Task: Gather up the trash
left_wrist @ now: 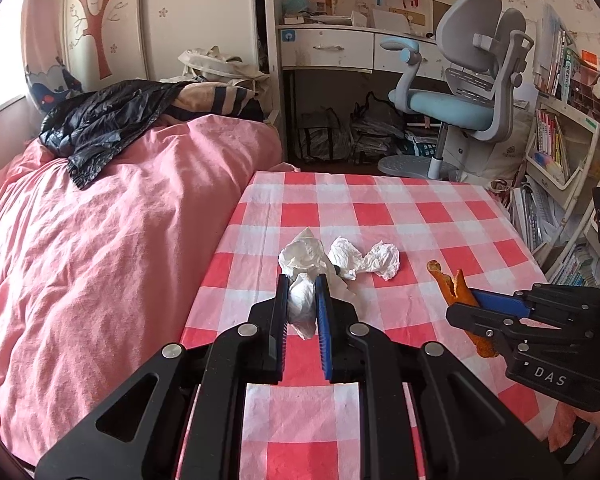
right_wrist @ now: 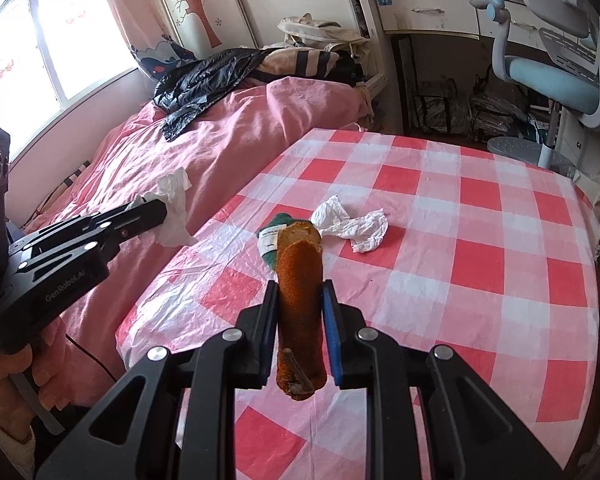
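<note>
My left claw (left_wrist: 302, 280) is clamped on a crumpled white tissue (left_wrist: 300, 264), held off the checked tablecloth (left_wrist: 440, 216). My right claw (right_wrist: 300, 292) pinches an orange peel strip (right_wrist: 300, 280), also lifted. Another tissue wad (right_wrist: 352, 224) & a green wrapper (right_wrist: 270, 240) lie on the cloth just ahead, nr the bed (left_wrist: 120, 220).

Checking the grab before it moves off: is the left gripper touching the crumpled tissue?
Touching. The left wrist view shows the left gripper with both pads pressed against the crumpled tissue, pinching it between them.
</note>
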A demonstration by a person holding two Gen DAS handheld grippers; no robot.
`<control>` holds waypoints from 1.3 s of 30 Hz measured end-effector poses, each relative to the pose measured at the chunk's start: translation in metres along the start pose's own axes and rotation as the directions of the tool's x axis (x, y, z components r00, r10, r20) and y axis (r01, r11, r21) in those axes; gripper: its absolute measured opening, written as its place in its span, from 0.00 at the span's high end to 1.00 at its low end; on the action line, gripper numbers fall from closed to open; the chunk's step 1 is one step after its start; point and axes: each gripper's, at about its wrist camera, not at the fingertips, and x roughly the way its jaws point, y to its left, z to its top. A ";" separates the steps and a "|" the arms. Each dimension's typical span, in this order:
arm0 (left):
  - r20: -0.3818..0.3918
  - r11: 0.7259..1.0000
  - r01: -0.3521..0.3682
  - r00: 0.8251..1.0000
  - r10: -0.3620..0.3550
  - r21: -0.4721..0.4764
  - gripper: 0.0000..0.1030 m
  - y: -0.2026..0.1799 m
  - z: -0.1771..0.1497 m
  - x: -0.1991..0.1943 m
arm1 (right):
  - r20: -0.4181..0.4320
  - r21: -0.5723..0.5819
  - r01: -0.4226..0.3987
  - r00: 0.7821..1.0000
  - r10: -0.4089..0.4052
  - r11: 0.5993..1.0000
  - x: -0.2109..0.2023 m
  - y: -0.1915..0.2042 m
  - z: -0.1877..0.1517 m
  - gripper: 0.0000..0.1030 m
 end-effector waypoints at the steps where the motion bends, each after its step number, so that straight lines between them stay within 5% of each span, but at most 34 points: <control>1: -0.003 1.000 0.003 1.000 -0.003 -0.004 0.88 0.001 0.001 0.001 | 0.001 -0.001 0.001 1.000 -0.001 1.000 -0.001 0.000 0.000 0.78; 16: -0.111 0.996 0.063 0.991 -0.070 -0.067 0.88 0.013 0.005 0.015 | -0.147 -0.062 0.151 0.976 -0.159 0.987 0.044 -0.006 -0.018 0.77; 23: -0.291 0.978 0.118 0.942 -0.164 -0.170 0.87 0.031 -0.015 0.057 | -0.200 -0.148 0.205 0.952 -0.232 0.968 0.059 0.000 -0.030 0.76; 25: -0.316 0.974 0.112 0.933 -0.172 -0.198 0.87 0.038 -0.018 0.064 | -0.201 -0.139 0.201 0.953 -0.227 0.970 0.057 -0.002 -0.030 0.68; 27: -0.326 0.967 0.107 0.928 -0.181 -0.233 0.79 0.045 -0.020 0.067 | -0.200 -0.123 0.192 0.956 -0.214 0.974 0.054 -0.004 -0.029 0.48; 29: -0.322 0.954 0.098 0.927 -0.190 -0.282 0.60 0.055 -0.020 0.068 | -0.194 -0.110 0.177 0.961 -0.196 0.978 0.051 -0.006 -0.028 0.46; 31: -0.315 0.942 0.088 0.929 -0.196 -0.325 0.53 0.064 -0.020 0.069 | -0.195 -0.103 0.166 0.964 -0.183 0.981 0.051 -0.006 -0.028 0.45; 35: -0.317 0.905 0.076 0.922 -0.224 -0.419 0.47 0.082 -0.022 0.077 | -0.197 -0.087 0.140 0.968 -0.155 0.986 0.052 -0.009 -0.027 0.45; 39: -0.345 0.914 0.041 0.919 -0.193 -0.403 0.46 0.083 -0.023 0.085 | -0.198 -0.105 0.124 0.970 -0.143 0.987 0.056 -0.005 -0.025 0.45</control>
